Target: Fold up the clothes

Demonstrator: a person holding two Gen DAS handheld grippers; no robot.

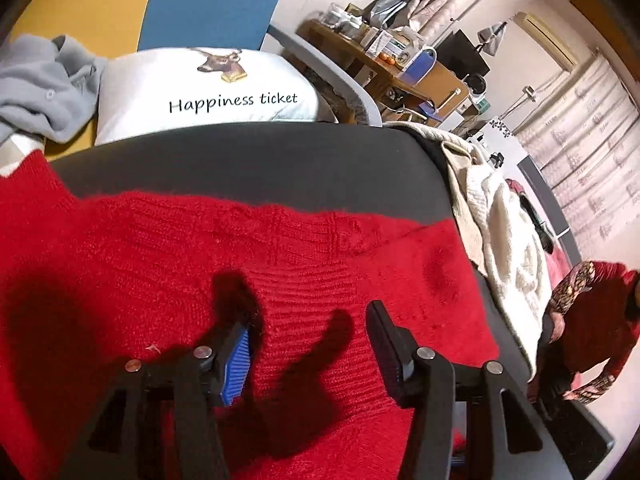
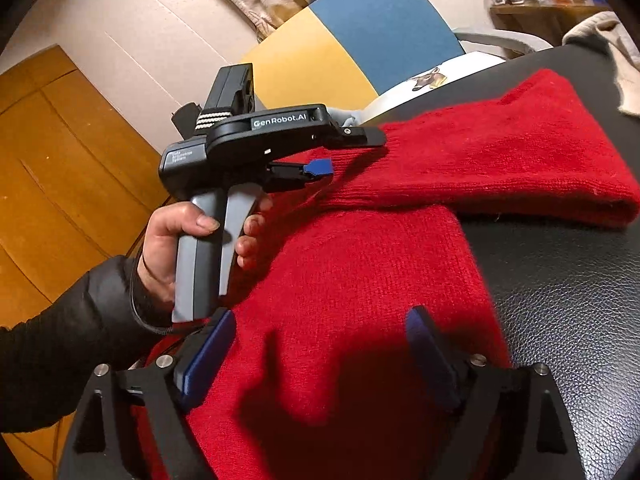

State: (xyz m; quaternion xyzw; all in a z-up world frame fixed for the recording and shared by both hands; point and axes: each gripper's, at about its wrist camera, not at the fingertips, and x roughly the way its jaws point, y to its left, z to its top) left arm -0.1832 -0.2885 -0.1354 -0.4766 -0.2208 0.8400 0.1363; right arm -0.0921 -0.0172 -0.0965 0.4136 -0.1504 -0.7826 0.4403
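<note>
A red knitted sweater (image 1: 280,264) lies spread on a black leather surface (image 1: 240,160). My left gripper (image 1: 310,340) hovers just over the knit with its jaws open and nothing between them. In the right wrist view the sweater (image 2: 360,280) runs away from me, and one sleeve (image 2: 500,152) lies across towards the right. There a hand holds the left gripper (image 2: 352,152) over the sweater's far left part. My right gripper (image 2: 320,348) stands open above the near part of the sweater, gripping nothing.
A white pillow (image 1: 208,92) printed "Happiness ticket" and a grey garment (image 1: 44,84) lie beyond the surface. A cream knit (image 1: 508,240) is heaped at its right edge. A person in red (image 1: 592,320) bends at far right. A cluttered wooden table (image 1: 384,52) stands behind.
</note>
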